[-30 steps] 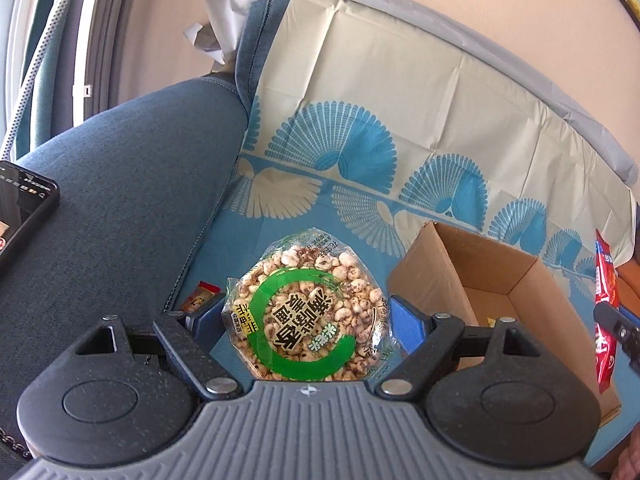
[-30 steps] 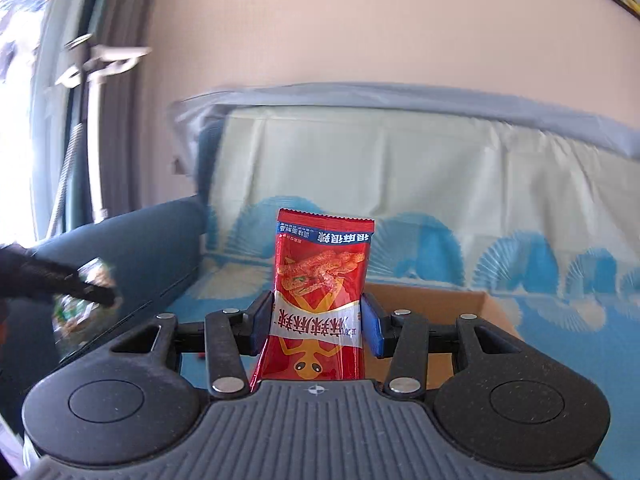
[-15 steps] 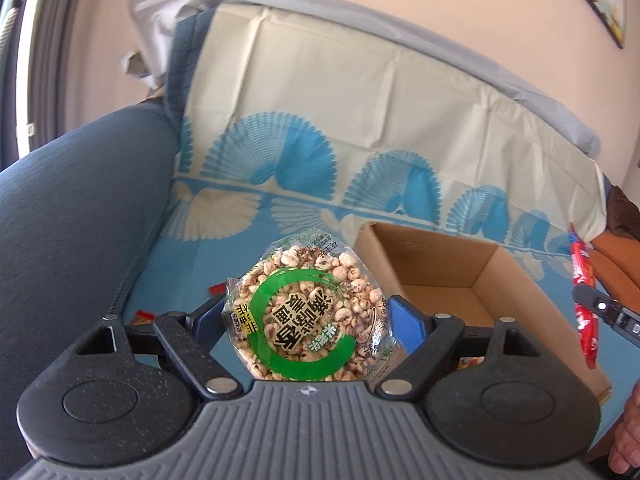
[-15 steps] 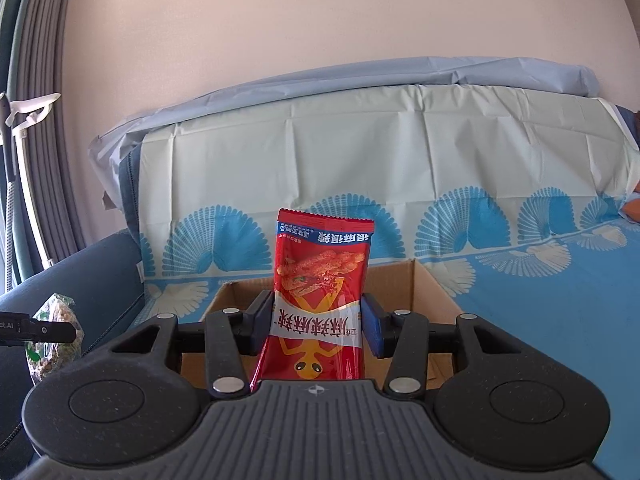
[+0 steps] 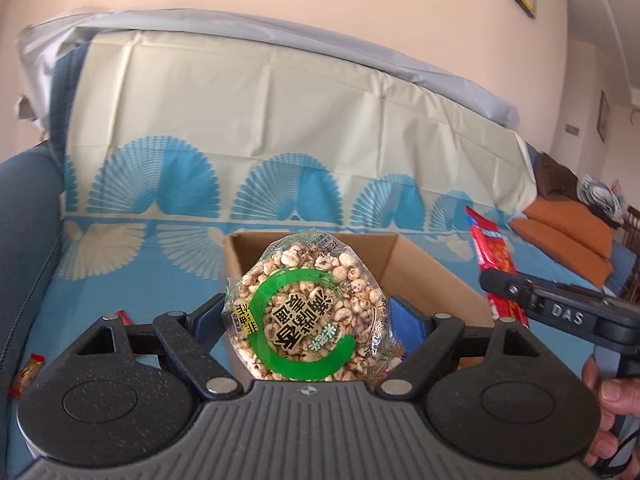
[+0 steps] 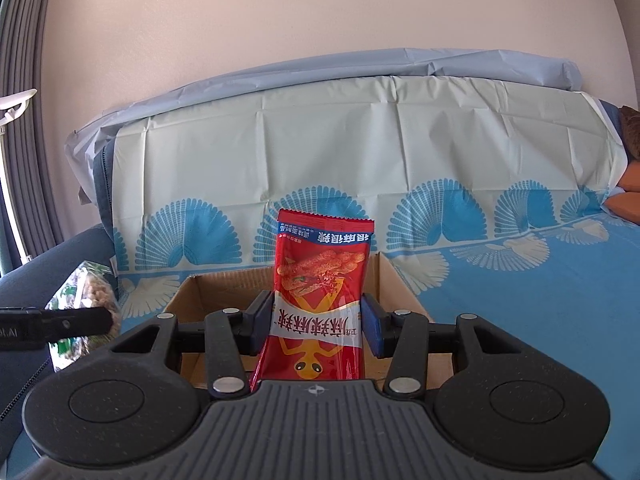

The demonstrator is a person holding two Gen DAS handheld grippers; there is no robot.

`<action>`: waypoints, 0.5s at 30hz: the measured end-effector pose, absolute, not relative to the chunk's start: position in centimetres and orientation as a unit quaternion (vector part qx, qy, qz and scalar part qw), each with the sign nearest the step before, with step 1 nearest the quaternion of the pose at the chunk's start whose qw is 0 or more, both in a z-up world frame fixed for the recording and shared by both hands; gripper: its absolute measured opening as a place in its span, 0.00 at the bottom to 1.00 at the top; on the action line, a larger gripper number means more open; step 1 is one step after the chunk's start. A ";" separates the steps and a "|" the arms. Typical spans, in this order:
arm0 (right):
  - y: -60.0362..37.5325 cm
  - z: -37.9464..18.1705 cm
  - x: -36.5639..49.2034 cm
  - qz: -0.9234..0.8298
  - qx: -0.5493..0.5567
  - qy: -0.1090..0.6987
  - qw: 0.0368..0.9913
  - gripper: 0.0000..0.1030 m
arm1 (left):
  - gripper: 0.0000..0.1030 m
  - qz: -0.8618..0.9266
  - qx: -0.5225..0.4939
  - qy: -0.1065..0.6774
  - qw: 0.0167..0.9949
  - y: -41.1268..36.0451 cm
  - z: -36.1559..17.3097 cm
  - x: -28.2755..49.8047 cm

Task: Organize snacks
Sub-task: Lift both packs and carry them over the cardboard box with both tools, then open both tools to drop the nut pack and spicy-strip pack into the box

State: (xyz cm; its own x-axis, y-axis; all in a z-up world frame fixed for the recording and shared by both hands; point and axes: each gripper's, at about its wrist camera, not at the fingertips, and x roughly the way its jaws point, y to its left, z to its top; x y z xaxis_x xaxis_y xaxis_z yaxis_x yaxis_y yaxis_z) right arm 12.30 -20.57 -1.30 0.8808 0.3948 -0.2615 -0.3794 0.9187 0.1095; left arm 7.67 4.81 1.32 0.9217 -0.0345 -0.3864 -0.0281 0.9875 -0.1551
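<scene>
Right wrist: patterned blue cover (image 6: 520, 288) drapes sofa against pink wall (image 6: 320, 20).

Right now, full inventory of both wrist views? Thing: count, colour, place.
puffed grain bag: 1, clear with green ring, clamped in left claw
red snack packet: 1, red, clamped in right claw
cardboard box: 1, brown, open, on the sofa cover ahead of both claws
small wrappers: at least 2, red, on cover left of box
sofa cover: 1, cream and blue fan print
sofa: 1, dark blue
cushions: orange, far right
left claw: black, blue pads
right claw: black, blue pads
hand: 1, on right claw's handle
</scene>
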 end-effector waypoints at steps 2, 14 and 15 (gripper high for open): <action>-20.6 -1.4 12.5 0.198 0.028 0.142 0.969 0.47 | 0.85 -0.012 -0.065 0.197 0.978 3.8 1.1 7.9; -19.9 -1.5 12.7 0.198 0.022 0.144 0.969 0.48 | 0.85 -0.023 -0.051 0.204 0.977 2.5 0.3 8.7; -19.9 -1.5 12.7 0.199 0.021 0.144 0.969 0.48 | 0.85 -0.024 -0.050 0.208 0.977 2.5 0.3 8.7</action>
